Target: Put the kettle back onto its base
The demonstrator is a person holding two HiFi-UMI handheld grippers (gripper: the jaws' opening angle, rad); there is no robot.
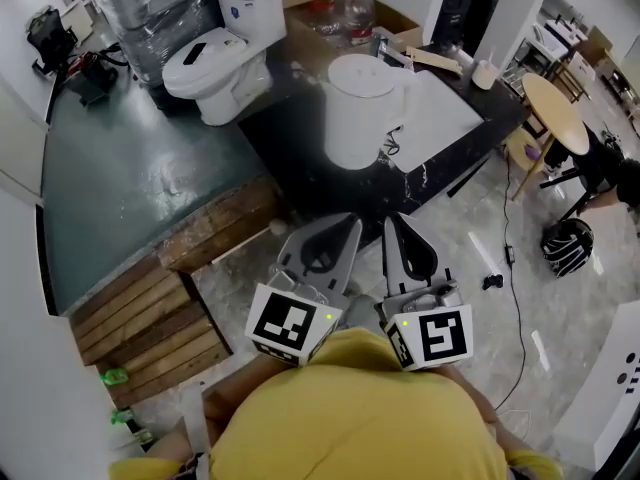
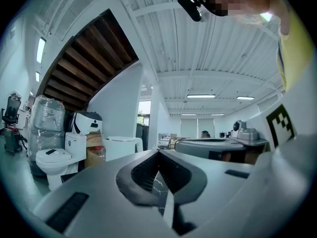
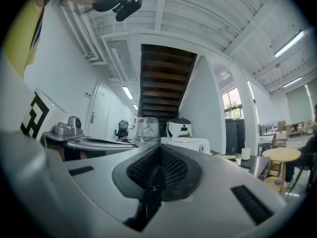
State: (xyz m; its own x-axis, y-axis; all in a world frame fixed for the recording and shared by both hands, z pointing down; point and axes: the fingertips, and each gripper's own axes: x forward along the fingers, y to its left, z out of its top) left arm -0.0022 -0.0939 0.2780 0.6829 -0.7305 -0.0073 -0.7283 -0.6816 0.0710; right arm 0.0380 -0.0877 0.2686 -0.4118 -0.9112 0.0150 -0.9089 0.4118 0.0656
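Observation:
A white kettle stands on the dark table ahead of me, and I cannot make out a base under it. It shows small beyond the jaws in the left gripper view and in the right gripper view. My left gripper and right gripper hang side by side, pointing level at the table and well short of the kettle. Both are shut with nothing held. The left gripper and the right gripper each show pads meeting at the tip.
A white sheet lies on the table right of the kettle, with a cable beside it. A water bottle and boxes stand at the back. A toilet is to the left, wooden pallets are near my feet, and a round table is at right.

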